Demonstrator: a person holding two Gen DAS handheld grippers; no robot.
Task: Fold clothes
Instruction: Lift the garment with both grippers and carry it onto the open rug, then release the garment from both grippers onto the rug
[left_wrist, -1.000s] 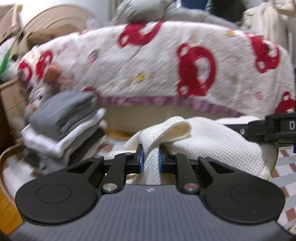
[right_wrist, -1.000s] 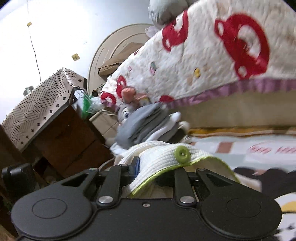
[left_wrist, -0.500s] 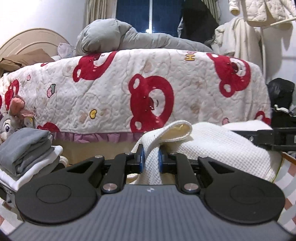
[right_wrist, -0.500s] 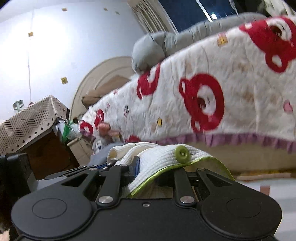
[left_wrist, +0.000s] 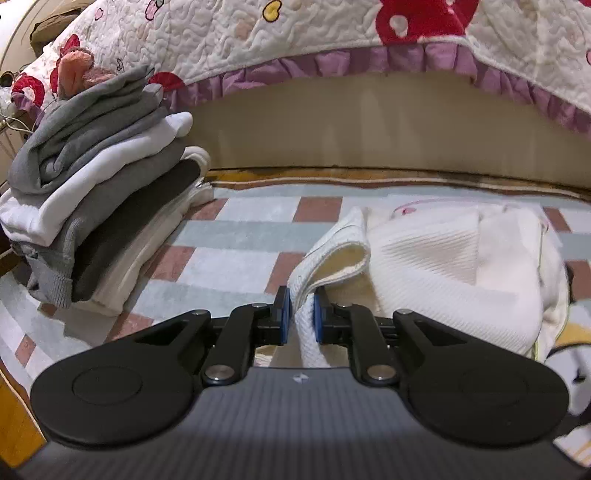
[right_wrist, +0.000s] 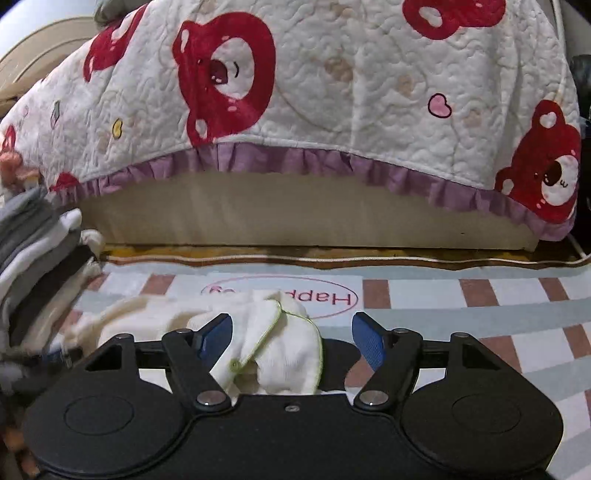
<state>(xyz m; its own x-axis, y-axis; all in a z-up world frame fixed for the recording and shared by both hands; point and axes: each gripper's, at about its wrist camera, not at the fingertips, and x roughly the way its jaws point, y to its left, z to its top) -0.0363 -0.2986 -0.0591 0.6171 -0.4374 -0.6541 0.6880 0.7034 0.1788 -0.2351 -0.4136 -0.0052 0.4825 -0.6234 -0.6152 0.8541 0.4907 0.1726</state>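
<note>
A cream waffle-knit garment (left_wrist: 436, 266) with green piping lies bunched on the checked mat (left_wrist: 236, 236). My left gripper (left_wrist: 300, 314) is shut on a fold of its edge, low over the mat. In the right wrist view the same garment (right_wrist: 273, 332) sits between the blue pads (right_wrist: 367, 341) of my right gripper (right_wrist: 291, 339), whose jaws are opening; the cloth rests against the left pad, and the right pad stands clear of it. A green button (right_wrist: 234, 364) shows on the piping.
A stack of folded grey and white clothes (left_wrist: 99, 192) stands at the left on the mat, also the stack (right_wrist: 33, 266) in the right wrist view. Behind runs the bed base (left_wrist: 369, 133) under a bear-print quilt (right_wrist: 314, 85) with purple ruffle. A plush toy (left_wrist: 75, 68) peeks behind the stack.
Both grippers came down from in front of the bed to just above the mat. The right jaws went from shut on the garment's buttoned edge to spread wide; the garment now rests on the mat.
</note>
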